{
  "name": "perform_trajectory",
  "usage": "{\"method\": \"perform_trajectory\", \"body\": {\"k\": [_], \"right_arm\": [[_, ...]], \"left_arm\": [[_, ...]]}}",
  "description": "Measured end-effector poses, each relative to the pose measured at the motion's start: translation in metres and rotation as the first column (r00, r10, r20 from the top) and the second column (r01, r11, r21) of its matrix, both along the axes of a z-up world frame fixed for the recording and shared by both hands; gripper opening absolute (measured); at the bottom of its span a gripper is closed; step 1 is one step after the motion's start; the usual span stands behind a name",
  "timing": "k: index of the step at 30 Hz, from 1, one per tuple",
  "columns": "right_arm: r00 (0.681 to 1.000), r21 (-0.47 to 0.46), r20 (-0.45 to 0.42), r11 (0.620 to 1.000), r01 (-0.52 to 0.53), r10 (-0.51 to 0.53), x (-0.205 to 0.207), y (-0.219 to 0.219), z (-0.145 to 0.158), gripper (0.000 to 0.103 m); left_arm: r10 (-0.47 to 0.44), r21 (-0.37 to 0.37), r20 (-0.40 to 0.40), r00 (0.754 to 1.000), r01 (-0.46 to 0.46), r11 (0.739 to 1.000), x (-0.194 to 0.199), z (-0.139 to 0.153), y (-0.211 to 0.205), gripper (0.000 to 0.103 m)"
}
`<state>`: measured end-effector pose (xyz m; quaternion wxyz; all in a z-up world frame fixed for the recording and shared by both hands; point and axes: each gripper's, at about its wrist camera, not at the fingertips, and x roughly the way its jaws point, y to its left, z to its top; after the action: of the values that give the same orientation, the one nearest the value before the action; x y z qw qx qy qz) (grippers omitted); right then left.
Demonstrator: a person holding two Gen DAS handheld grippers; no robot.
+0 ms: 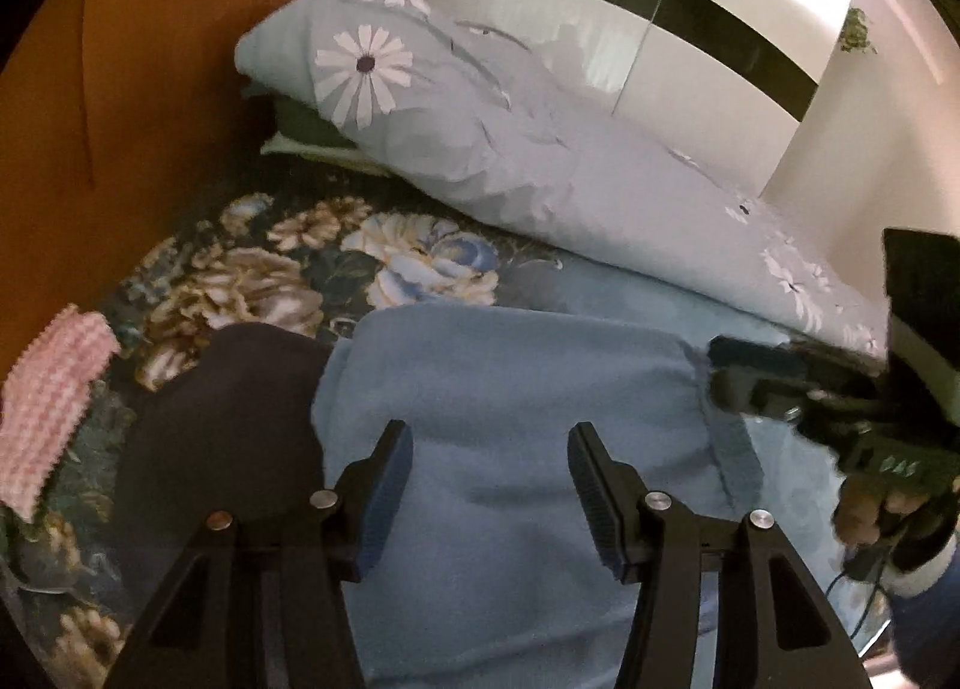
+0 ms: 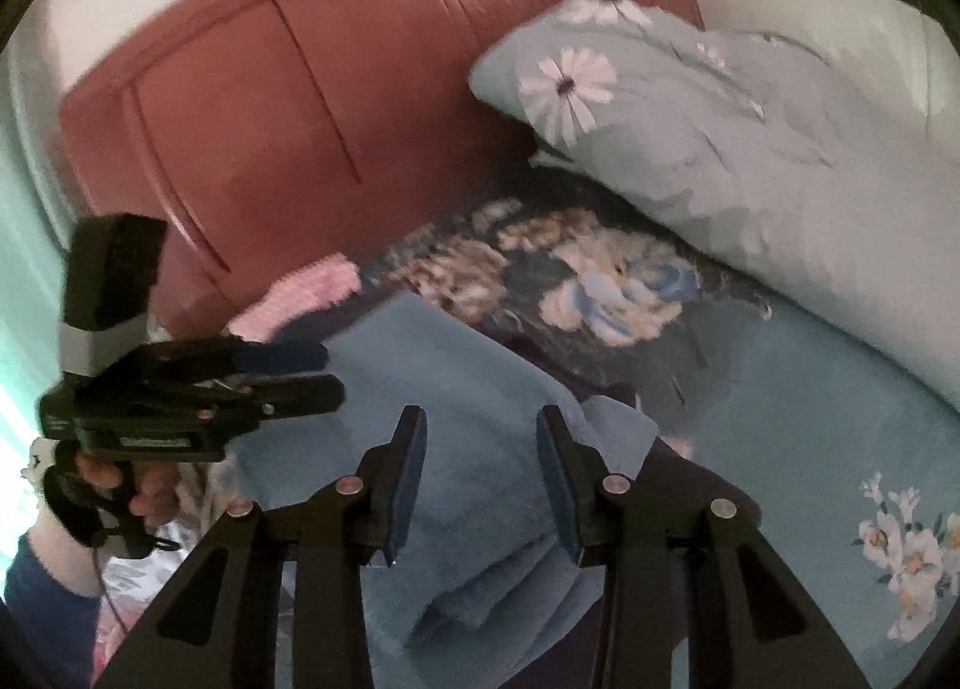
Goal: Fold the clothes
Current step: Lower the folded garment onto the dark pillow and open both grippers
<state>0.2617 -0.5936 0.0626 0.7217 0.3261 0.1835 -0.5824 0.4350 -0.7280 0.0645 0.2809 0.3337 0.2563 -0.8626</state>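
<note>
While the blue garment (image 1: pixel 516 389) lies folded on the bed (image 1: pixel 288 269), at the centre of both views, both grippers hang above it with nothing between the jaws. The left gripper (image 1: pixel 489 485) stands released over its middle. The right gripper (image 2: pixel 480 479) is also released, over the stacked folds at 6 o'clock. The cloth looks soft, thick and light, like fleece, so it probably sags and does not slip. I judge the seamed hem (image 1: pixel 729 449) at 3 o'clock the best place to pinch.
</note>
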Motion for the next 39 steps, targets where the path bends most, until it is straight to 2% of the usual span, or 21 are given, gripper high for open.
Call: {"method": "perform_trajectory", "body": {"k": [4,14,18,23,27,29,31,32,35,39], "right_arm": [[1.0,-0.026,0.0,0.999,-0.028,0.028,0.007,0.023,0.009,0.039],[0.999,0.04,0.018,0.998,-0.04,0.04,0.016,0.04,-0.029,0.039],[0.999,0.046,0.047,0.999,-0.029,0.027,0.012,0.041,-0.031,0.039],[1.0,0.017,0.024,1.0,-0.014,0.014,0.017,0.059,-0.015,0.039],[1.0,0.02,-0.026,1.0,-0.017,0.017,0.03,0.08,-0.018,0.039],[0.998,0.036,-0.051,0.999,-0.027,0.029,0.039,0.09,-0.025,0.039],[0.998,0.048,-0.057,0.999,-0.024,0.026,0.045,0.099,-0.032,0.04],[0.998,0.053,-0.05,0.998,-0.02,0.023,0.046,0.103,-0.035,0.04],[0.999,0.065,-0.032,0.998,0.002,0.0,0.046,0.114,-0.044,0.051],[0.999,0.095,-0.04,0.995,0.039,-0.036,0.046,0.125,-0.058,0.053]], "left_arm": [[-0.009,-0.032,-0.026,1.0,0.008,0.999,0.02,0.005,0.022,0.058],[0.021,-0.035,-0.057,0.998,-0.023,0.999,0.037,-0.015,0.04,0.058],[0.038,-0.036,-0.051,0.998,-0.04,0.999,0.035,-0.019,0.043,0.059],[0.108,-0.097,-0.064,0.992,-0.113,0.989,0.04,-0.005,0.062,0.059],[0.148,-0.157,-0.046,0.988,-0.153,0.976,0.042,-0.005,0.088,0.059],[0.176,-0.153,-0.038,0.984,-0.18,0.972,0.044,-0.011,0.101,0.063],[0.204,-0.127,-0.023,0.979,-0.205,0.971,0.047,-0.019,0.112,0.075],[0.218,-0.117,-0.022,0.976,-0.219,0.969,0.048,-0.023,0.118,0.076],[0.259,-0.097,-0.024,0.966,-0.26,0.961,0.052,-0.036,0.136,0.079],[0.304,-0.085,-0.051,0.951,-0.308,0.948,0.061,-0.053,0.16,0.093]]}}
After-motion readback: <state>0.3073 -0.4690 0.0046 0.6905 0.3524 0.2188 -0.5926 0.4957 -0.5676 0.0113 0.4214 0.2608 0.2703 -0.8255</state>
